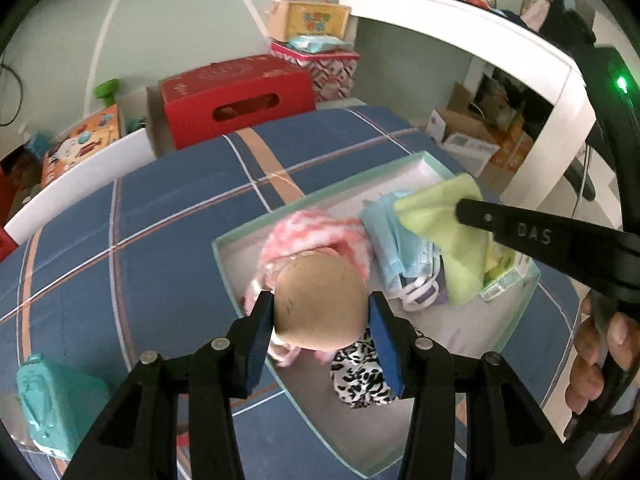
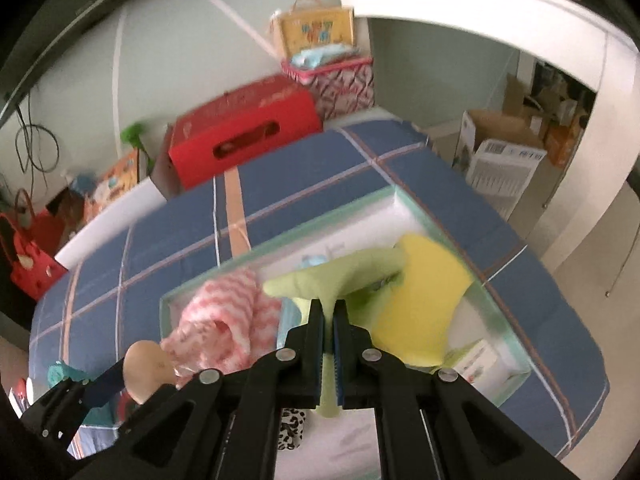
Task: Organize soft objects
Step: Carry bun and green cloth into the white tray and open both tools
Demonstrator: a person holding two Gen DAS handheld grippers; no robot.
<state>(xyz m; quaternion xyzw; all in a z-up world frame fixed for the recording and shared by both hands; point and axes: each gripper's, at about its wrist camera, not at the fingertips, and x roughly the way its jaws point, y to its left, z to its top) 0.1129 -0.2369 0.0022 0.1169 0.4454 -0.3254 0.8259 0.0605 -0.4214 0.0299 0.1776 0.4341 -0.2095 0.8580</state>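
Note:
My left gripper (image 1: 321,312) is shut on a tan egg-shaped soft ball (image 1: 320,304), held above the shallow white box with a mint rim (image 1: 224,264) on the blue plaid bed. In the box lie a pink-and-white fuzzy cloth (image 1: 312,232), blue face masks (image 1: 400,248), a leopard-print piece (image 1: 360,380) and a lime-green cloth (image 1: 452,240). My right gripper (image 2: 329,312) is shut on the lime-green cloth (image 2: 340,276), over the box's right half, beside a yellow cloth (image 2: 420,300). The left gripper with the ball (image 2: 146,368) shows at the lower left of the right wrist view.
A teal pouch (image 1: 56,404) lies on the bed (image 1: 140,240) left of the box. A red cardboard box (image 1: 236,96), patterned bags and toy boxes stand beyond the bed's far edge. A white desk (image 1: 500,36) with cartons beneath stands at the right. A hand (image 1: 600,360) grips the right tool.

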